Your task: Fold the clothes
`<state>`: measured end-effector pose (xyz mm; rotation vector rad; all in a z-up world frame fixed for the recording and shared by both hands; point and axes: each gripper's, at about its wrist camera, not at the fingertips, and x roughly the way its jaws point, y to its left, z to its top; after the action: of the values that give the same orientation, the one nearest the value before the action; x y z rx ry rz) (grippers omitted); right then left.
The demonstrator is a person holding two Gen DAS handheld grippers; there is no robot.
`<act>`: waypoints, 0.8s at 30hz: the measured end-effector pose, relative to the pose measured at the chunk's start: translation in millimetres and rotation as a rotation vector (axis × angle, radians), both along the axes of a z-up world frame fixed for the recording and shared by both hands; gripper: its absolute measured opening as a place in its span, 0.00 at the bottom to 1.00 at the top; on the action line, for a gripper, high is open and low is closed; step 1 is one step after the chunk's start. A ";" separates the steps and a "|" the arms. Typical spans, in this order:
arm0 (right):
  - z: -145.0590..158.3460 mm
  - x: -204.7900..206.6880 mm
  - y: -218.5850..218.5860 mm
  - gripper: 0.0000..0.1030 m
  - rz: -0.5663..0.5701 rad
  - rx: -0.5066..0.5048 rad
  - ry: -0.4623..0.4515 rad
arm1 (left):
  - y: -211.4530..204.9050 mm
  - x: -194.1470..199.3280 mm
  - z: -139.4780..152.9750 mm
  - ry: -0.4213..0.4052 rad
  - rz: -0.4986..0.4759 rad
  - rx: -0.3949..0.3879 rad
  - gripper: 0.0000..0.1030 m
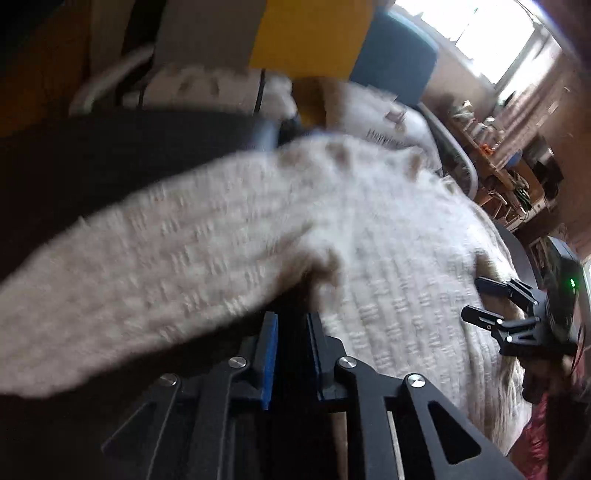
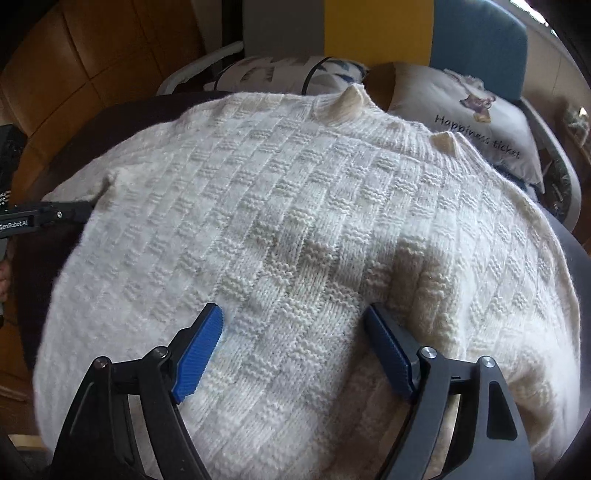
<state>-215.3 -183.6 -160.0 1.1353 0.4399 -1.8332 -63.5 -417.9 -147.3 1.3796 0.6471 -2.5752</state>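
Observation:
A cream basket-knit sweater (image 2: 295, 203) lies spread flat on a dark round table (image 2: 122, 110), collar at the far side. My right gripper (image 2: 295, 332) is open just above the sweater's lower middle, with only flat knit between its blue pads (image 2: 201, 354). In the left wrist view my left gripper (image 1: 291, 317) has its pads close together on the sweater's sleeve (image 1: 166, 258), which is raised and stretches out to the left, blurred. The left gripper (image 2: 62, 214) also shows at the sweater's left edge. The open right gripper (image 1: 471, 298) appears over the sweater body (image 1: 399, 266).
Behind the table stand a white pillow with "Happiness ticket" lettering (image 2: 480, 125) and a patterned pillow (image 2: 280, 72). A blue chair back (image 2: 480, 37), a yellow panel (image 2: 376, 26) and brown leather upholstery (image 2: 92, 55) are beyond. Cluttered shelves (image 1: 517, 166) are at the far right.

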 end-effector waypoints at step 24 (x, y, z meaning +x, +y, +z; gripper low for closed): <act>-16.7 -148.3 -21.6 0.81 -0.251 0.105 0.046 | -15.9 -132.3 -25.6 -0.060 0.045 -0.185 0.24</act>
<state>-363.6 -205.3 -176.7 1.2678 0.4406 -2.0776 -195.9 -433.8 -172.9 1.3605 0.4137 -2.4760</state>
